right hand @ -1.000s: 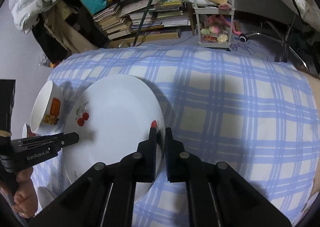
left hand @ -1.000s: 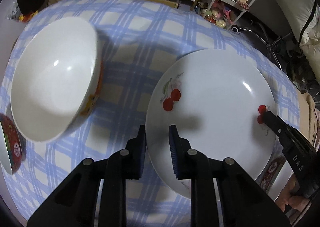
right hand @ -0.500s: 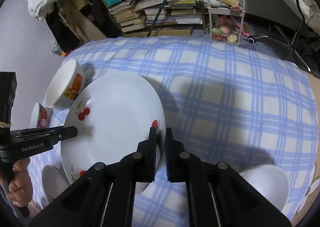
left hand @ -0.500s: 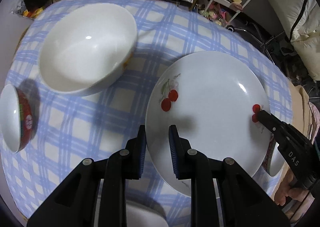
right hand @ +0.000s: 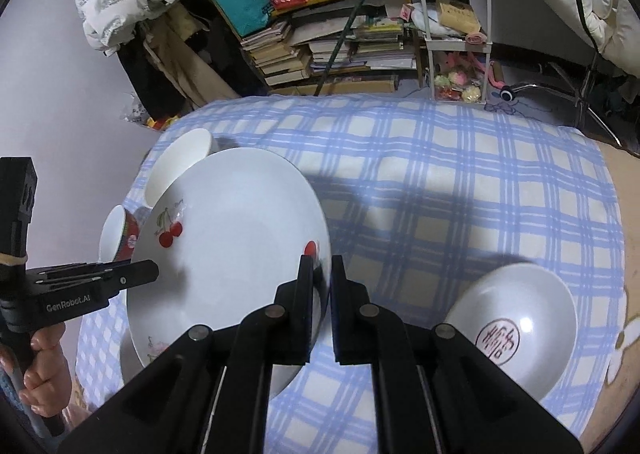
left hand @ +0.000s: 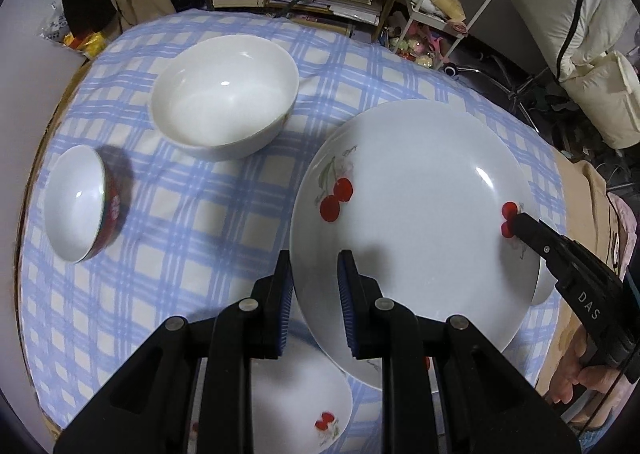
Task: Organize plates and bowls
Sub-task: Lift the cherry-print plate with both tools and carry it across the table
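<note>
**A:** Where is the big cherry plate [left hand: 412,214] right now?

**B:** Up off the checked cloth [left hand: 192,238], carried between both tongs. The left gripper [left hand: 314,298] is closed on the plate's near-left rim, one pad under the edge and one on the face. The right gripper [right hand: 318,290] is nipped nearly shut on the opposite rim, right beside a printed cherry.

**A:** So both are clamped on it. What sits around them?

**B:** Below the left gripper, partly hidden under the held plate, lies a smaller cherry plate [left hand: 304,406]. Ahead of it and to the left stands a large white bowl [left hand: 224,94], and farther left a small red-sided bowl [left hand: 82,206] tilted on its side. Just right of the right gripper rests a bowl with a red seal mark [right hand: 512,330].

**A:** Which step is this, do you think?

**B:** Probably carrying the big plate to a stacking spot, maybe with the small plate; I can't tell which goes on which.

**A:** How to do it well?

**B:** Keep both hands level with each other so the glazed rim doesn't slip from the pads. Don't pull the tongs apart or twist one against the other. Lower it flat, let it settle fully, then release both sides together.
</note>
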A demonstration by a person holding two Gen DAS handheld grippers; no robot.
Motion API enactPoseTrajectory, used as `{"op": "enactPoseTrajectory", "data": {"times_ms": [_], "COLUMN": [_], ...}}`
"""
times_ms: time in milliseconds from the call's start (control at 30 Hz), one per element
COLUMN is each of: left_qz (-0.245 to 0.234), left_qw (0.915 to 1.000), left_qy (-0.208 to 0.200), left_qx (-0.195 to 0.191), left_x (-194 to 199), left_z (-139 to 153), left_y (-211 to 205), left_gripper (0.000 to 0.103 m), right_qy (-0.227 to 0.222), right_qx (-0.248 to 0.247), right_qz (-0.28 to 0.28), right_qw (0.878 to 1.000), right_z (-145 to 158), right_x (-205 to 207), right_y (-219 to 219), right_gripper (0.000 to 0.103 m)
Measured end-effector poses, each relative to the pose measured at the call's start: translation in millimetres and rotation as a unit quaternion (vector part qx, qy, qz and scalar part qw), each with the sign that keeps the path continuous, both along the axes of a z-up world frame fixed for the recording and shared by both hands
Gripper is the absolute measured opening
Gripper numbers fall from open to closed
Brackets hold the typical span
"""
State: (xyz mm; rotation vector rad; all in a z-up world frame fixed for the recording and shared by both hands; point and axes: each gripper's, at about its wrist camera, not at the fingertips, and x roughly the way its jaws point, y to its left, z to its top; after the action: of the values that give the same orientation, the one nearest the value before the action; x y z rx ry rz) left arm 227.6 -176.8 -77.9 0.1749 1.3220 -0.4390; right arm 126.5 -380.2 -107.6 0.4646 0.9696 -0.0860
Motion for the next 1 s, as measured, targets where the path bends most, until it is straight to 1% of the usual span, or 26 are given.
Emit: {"op": "enactPoseTrajectory", "data": {"times_ms": [167,433,567,700,1000], "left_qz": [0.003,0.012,0.023,0.034,0.047], "left_qw": [0.9999,0.9995,0.999,0.9984,0.9974], "left_qy": [-0.015,-0.03,-0.039,-0.043,-0.054], "left_qx": [-0.005,-0.001,-0.006,-0.012,-0.003], "left_x": [-15.3,-34.1,-46.5,-57.3,-81.8], "left_z": [19.2,35.4,44.8,50.6,49.8], "left_y": [16.5,45.7,65.6,84.2,121.1], "left_gripper": [0.021,0.021,0.021,0.021,0.021], "right_qy": [-0.012,-0.021,-0.029,-0.035,-0.04], "right_qx": [0.006,-0.005,-0.011,-0.012,-0.022], "right_qz": [0.002,0.011,0.017,0.024,0.044], "right_qw": [1.0,1.0,0.999,0.999,0.998], "right_z": [10.4,26.1,36.6,41.6,45.8], "right_x": [-14.1,-26.9,-35.1,-41.6,-54.7], "right_y": [14.8,45.8,63.0,79.6,115.4], "right_gripper": [0.009,0.009,0.009,0.009,0.009]}}
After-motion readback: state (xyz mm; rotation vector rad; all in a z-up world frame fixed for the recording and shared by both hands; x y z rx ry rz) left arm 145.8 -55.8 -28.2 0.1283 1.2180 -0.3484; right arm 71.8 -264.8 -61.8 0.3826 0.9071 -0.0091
